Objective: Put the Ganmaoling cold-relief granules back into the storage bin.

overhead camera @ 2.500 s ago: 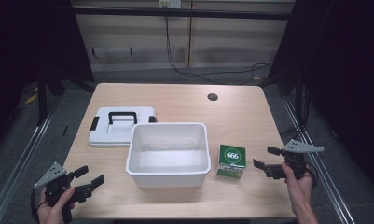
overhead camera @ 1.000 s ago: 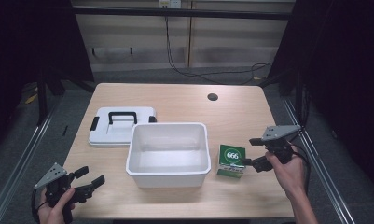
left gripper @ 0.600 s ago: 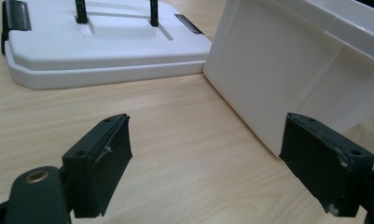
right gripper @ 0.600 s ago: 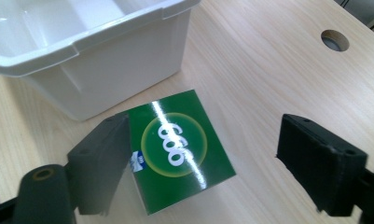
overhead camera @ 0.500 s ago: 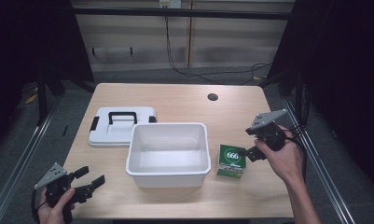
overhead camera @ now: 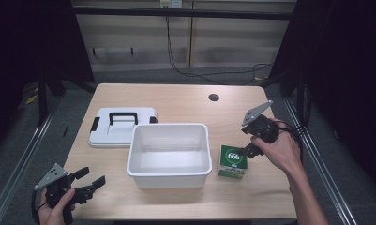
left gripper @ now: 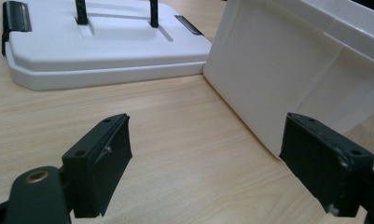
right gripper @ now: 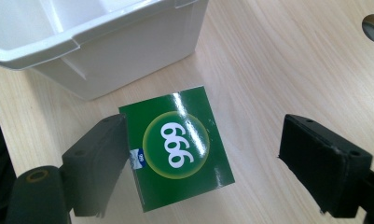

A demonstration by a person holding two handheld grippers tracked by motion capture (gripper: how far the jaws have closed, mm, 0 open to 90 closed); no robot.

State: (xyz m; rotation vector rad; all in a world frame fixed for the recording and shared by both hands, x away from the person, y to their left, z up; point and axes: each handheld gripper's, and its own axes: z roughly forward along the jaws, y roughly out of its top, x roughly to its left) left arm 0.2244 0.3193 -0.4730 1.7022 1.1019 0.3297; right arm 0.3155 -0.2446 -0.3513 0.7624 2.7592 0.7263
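Observation:
A green box [overhead camera: 233,161] marked 999 stands on the table just right of the empty white tub [overhead camera: 169,153]; in the right gripper view the green box [right gripper: 179,143] lies below and between the jaws. My right gripper [overhead camera: 249,148] hovers open over the box's right side, tilted down. One of its fingers [right gripper: 98,163] overlaps the box's left edge without touching that I can see. My left gripper [overhead camera: 93,179] rests open near the table's front left corner, nothing between its fingers [left gripper: 100,161], facing the tub's wall [left gripper: 287,79].
A white lid [overhead camera: 121,126] with a black handle lies flat behind and left of the tub; the same lid [left gripper: 100,44] shows in the left gripper view. A round cable hole [overhead camera: 214,97] sits at the table's back right. Bare wood lies along the front edge.
My right gripper has moved from the table's right edge inward and forward, tilting down until it hangs over the green box. The left gripper has stayed put.

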